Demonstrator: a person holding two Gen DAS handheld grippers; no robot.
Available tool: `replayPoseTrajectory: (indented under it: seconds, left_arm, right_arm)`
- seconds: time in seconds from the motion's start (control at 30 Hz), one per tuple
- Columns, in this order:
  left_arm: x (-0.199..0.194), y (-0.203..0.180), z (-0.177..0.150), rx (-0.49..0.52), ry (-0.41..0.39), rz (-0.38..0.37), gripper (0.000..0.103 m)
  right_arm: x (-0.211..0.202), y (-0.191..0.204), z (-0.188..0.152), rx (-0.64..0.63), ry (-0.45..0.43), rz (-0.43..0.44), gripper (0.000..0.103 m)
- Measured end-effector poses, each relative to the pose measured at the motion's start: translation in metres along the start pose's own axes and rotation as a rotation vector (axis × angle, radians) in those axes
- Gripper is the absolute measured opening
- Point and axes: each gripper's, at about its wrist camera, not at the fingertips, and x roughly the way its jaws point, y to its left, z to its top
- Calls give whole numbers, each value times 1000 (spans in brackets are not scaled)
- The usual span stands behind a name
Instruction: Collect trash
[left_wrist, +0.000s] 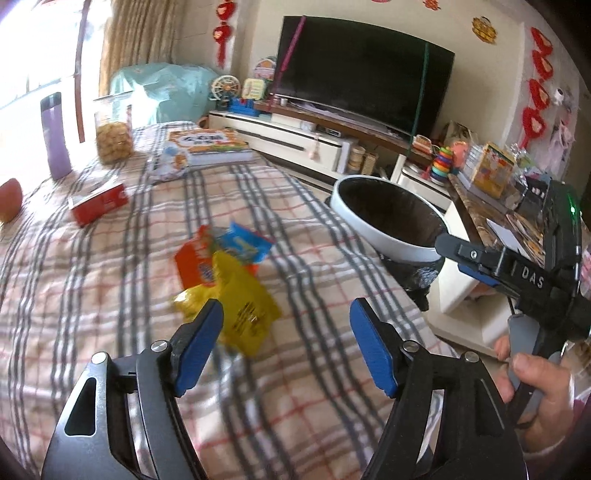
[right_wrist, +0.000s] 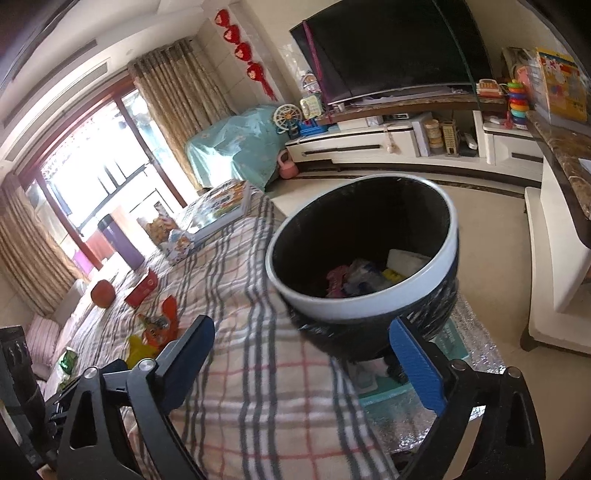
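Several snack wrappers (left_wrist: 225, 273) are left in a loose, overlapping heap on the plaid blanket (left_wrist: 314, 369), and that overlap is judged the main risk: if only the top yellow wrapper (left_wrist: 247, 314) is pinched, the orange and blue ones beneath could be dragged, dropped short of the bin, or left behind. A fold of blanket could also be caught with the thin foil if the pads are set down too deep. Glare and motion blur make the wrapper edges hard to read.

The left gripper (left_wrist: 286, 328) is seen with its jaws apart and nothing between them; the yellow wrapper lies just ahead of and partly behind its left pad, not yet clamped. The right gripper (right_wrist: 301, 354) is likewise spread wide and empty, held over the blanket's edge with the trash bin (right_wrist: 365, 306) directly beyond it. The bin stands just beside the blanket-covered surface, black-lined, with some rubbish already visible at its bottom.
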Motion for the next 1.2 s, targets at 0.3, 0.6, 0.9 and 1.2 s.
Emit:
replayPoseTrajectory:
  seconds: [0.3,0.6,0.9,1.2]
  left_arm:
    - [4,33,-14,-67,33,67,77]
    - [28,47,-17,-105,77,35,59]
    - [29,67,-19,-153,112,-26,12]
    - [4,118,-22,-214,82,70,12]
  right_arm:
    - [8,26,-24,-42,34,34,97]
    - [14,36,-25,-66,48,39,97]
    - [27,50,-28,-95,76,49,97]
    - [57,89,-34,-170,137,114,97]
